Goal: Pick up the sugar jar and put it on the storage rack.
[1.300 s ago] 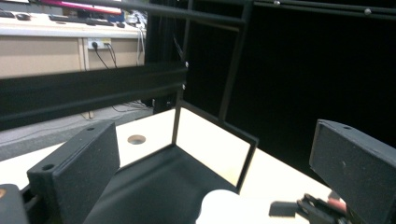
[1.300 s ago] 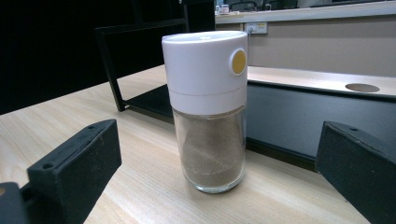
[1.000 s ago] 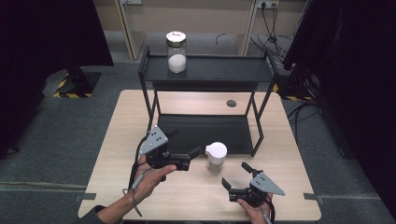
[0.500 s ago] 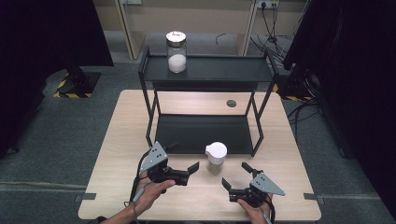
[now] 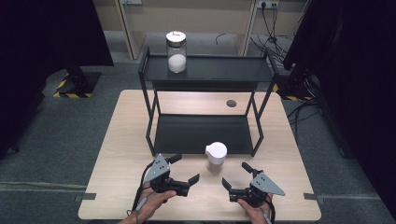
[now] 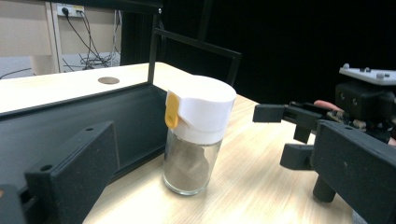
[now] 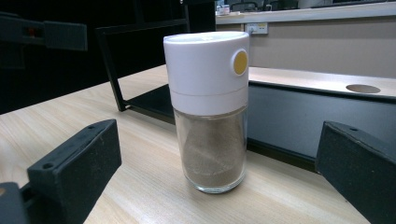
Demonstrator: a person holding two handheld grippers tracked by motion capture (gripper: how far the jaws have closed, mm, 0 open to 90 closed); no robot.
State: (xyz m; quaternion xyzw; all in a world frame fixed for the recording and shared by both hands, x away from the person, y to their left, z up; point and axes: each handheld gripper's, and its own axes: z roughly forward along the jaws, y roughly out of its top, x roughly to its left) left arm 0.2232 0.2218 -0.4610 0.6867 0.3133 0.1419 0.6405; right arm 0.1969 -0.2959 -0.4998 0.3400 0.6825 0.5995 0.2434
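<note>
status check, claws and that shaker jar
Left claw open, right claw open, both empty. Shaker jar upright on table, between them. Nothing in the way.

Open tabletop (image 5: 116, 154) left and right of the spice shaker (image 5: 216, 156). Shaker upright just before the black two-tier rack (image 5: 205, 135), blocking the middle approach to its lower shelf. Left gripper (image 5: 183, 169) and right gripper (image 5: 236, 175), jaws apart, flanking the shaker, clear of it. Lidded glass jar (image 5: 176, 51) on upper shelf's left end; remainder bare.
</note>
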